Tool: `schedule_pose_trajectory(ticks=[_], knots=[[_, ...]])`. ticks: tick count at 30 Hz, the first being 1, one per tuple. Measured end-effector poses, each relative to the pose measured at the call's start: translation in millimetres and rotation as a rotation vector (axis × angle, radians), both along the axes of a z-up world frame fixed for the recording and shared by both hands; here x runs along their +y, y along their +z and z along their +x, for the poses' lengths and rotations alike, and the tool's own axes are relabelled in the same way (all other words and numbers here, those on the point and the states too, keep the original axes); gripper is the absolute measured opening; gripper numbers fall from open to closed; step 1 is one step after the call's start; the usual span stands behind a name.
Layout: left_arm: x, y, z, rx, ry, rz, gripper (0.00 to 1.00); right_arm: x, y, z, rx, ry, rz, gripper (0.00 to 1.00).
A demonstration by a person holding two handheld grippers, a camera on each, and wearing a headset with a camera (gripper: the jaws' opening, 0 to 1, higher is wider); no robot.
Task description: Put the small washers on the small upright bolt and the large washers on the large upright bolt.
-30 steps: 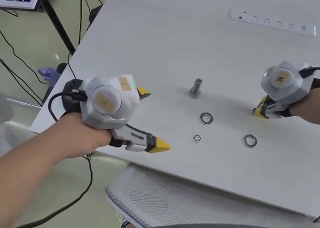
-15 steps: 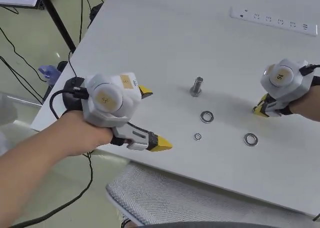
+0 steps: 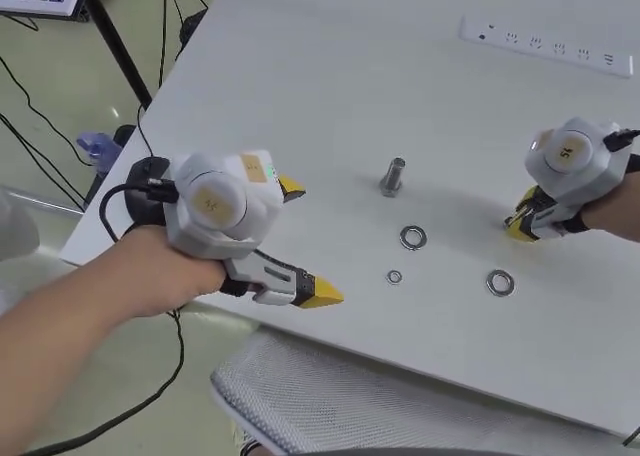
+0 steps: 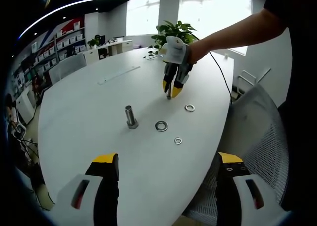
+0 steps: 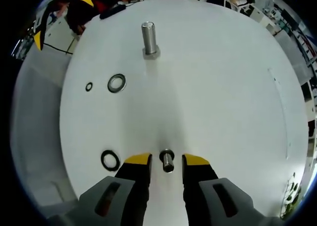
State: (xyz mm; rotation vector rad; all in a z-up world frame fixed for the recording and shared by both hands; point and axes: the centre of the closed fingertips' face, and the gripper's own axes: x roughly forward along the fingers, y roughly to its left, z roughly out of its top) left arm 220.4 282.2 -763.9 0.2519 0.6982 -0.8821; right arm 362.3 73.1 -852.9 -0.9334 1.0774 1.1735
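Bright, even light; soft shadows; window glare; fisheye edge distortion.

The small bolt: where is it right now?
In the right gripper view the small bolt stands on the white table between the open jaws of the right gripper, with a large washer to the left in that view.

three washers (image 3: 412, 238) before large bolt (image 3: 392, 176)
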Motion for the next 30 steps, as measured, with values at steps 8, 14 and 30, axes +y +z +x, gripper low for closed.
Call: schedule_pose_trajectory(ticks=[8,14,30], knots=[[-2.3,4.5,-0.2,-0.008,-0.001,-0.003,0.80,-0.3,9.2,1.7,-0.010,0.008,-0.003,0.26],[-5.4,7.1,-0.4,-0.017,0.001,-0.008,0.80,0.9,20.5,2.6,-0.018,0.017,-0.001,0.25],[-13.7,14.2,-1.2,-0.018,-0.011,-0.026,0.83,23.2,39.6,-9.8,-0.022,0.076,0.052,0.25]])
